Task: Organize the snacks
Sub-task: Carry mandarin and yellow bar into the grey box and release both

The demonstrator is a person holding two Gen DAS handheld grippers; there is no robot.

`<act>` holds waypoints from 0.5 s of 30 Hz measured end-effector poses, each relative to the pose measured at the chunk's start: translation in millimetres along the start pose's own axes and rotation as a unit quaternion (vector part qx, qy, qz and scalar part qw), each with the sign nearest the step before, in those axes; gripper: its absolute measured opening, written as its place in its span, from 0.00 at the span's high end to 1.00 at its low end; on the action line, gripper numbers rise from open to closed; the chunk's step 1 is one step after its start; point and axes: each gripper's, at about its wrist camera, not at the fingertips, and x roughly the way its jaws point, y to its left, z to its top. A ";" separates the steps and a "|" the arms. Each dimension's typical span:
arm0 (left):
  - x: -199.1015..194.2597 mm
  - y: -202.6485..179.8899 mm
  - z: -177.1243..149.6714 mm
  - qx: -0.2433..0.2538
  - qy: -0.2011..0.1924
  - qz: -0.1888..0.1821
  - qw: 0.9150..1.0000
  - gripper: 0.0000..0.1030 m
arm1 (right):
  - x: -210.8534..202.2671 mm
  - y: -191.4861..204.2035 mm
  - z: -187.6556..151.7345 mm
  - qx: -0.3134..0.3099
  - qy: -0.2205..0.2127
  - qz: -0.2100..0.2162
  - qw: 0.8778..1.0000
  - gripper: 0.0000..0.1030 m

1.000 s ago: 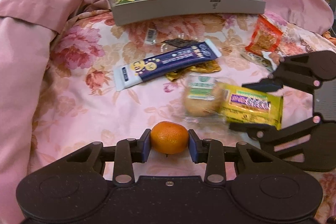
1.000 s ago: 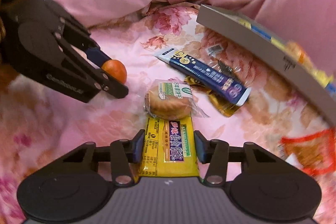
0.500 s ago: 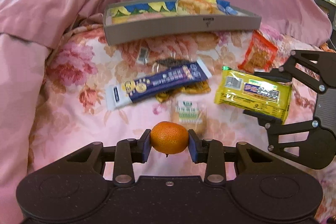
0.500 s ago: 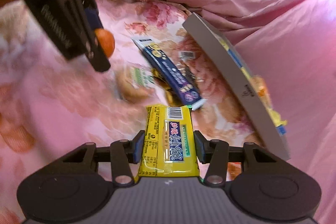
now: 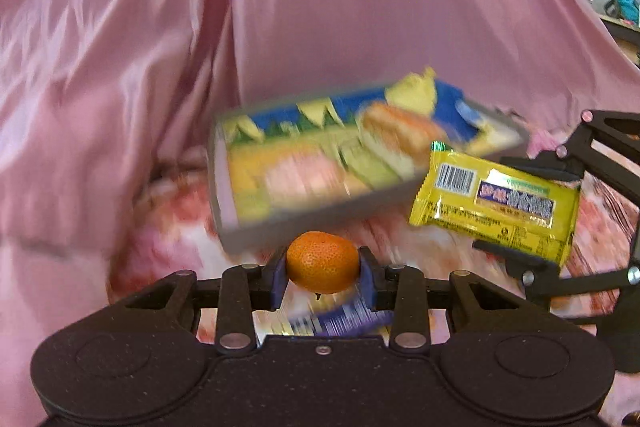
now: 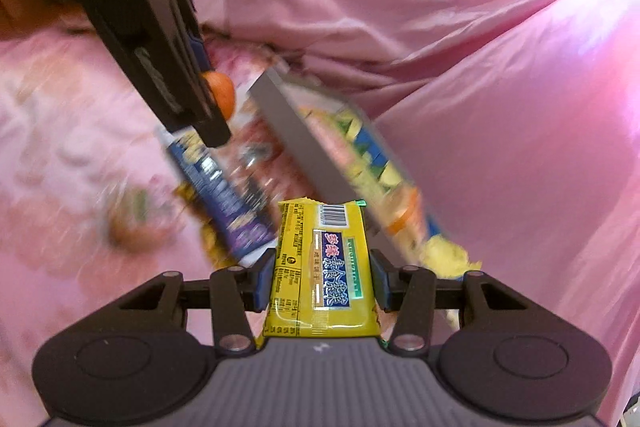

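Observation:
My left gripper (image 5: 323,277) is shut on a small orange mandarin (image 5: 322,262), held in the air just in front of the grey snack tray (image 5: 280,231). The tray holds several wrapped snacks and looks blurred. My right gripper (image 6: 320,285) is shut on a yellow snack packet (image 6: 322,267); it also shows in the left wrist view (image 5: 496,205), lifted at the tray's right end. The left gripper with the mandarin (image 6: 221,94) shows at upper left in the right wrist view, beside the tray (image 6: 296,143).
A blue snack bar (image 6: 220,183) and a round wrapped cake (image 6: 132,227) lie on the floral bedsheet (image 6: 60,147). Pink quilt folds (image 5: 320,7) rise behind and around the tray. The blue bar shows under my left fingers (image 5: 336,319).
Both grippers have risen and moved forward toward the tray with their snacks. The tray now looks much nearer, and its contents show from above.

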 end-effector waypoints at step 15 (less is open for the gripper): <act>80.5 42.8 71.5 -0.120 -0.008 0.071 0.990 0.63 | 84.2 -67.4 48.9 0.067 0.004 0.000 0.998 0.49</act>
